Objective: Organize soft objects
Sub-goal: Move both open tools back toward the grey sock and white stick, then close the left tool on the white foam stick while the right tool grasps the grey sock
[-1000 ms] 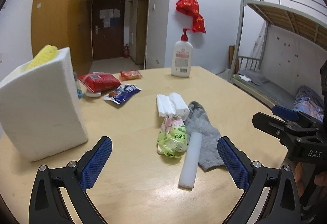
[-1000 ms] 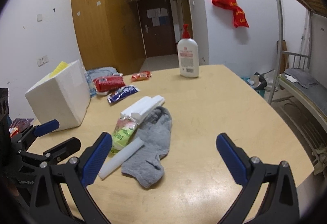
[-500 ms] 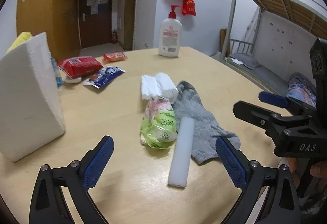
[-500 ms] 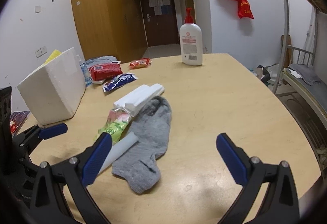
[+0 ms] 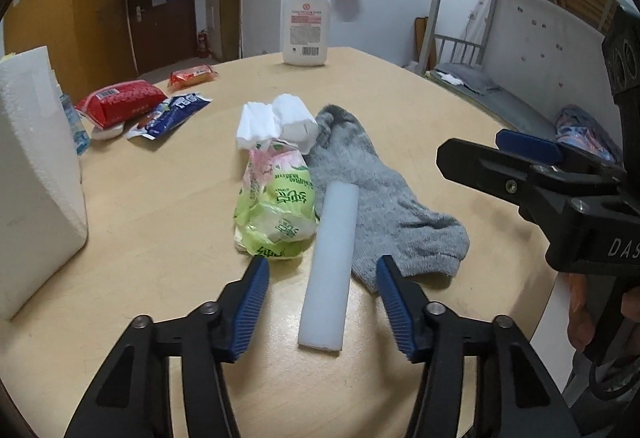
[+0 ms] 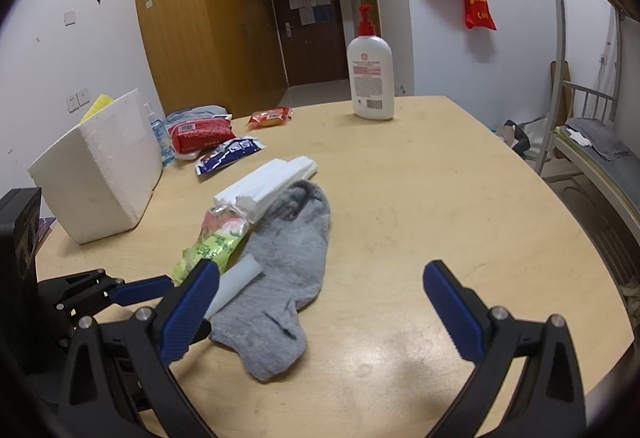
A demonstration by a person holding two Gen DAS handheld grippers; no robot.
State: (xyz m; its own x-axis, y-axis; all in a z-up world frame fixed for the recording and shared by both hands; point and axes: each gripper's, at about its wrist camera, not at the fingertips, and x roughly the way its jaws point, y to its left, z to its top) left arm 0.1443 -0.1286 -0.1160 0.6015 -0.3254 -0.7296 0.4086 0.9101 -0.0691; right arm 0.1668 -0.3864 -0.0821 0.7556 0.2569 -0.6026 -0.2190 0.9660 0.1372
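A white foam bar (image 5: 331,262) lies on the wooden table, partly over a grey sock (image 5: 384,198). A green tissue pack (image 5: 278,210) lies beside it, with white foam pieces (image 5: 276,120) behind. My left gripper (image 5: 322,302) is open, its blue pads on either side of the bar's near end without touching it. My right gripper (image 6: 320,306) is open and empty above the sock (image 6: 288,266); the bar (image 6: 236,284) and green pack (image 6: 214,242) show at its left.
A white styrofoam box (image 6: 100,166) stands at the left. Red and blue snack packets (image 5: 128,102) lie behind it. A lotion pump bottle (image 6: 370,74) stands at the far table edge. A bunk bed (image 6: 592,134) is at the right.
My left gripper has moved forward and down to the foam bar, and its jaws have narrowed around the bar's end. My right gripper has shifted slightly closer to the sock.
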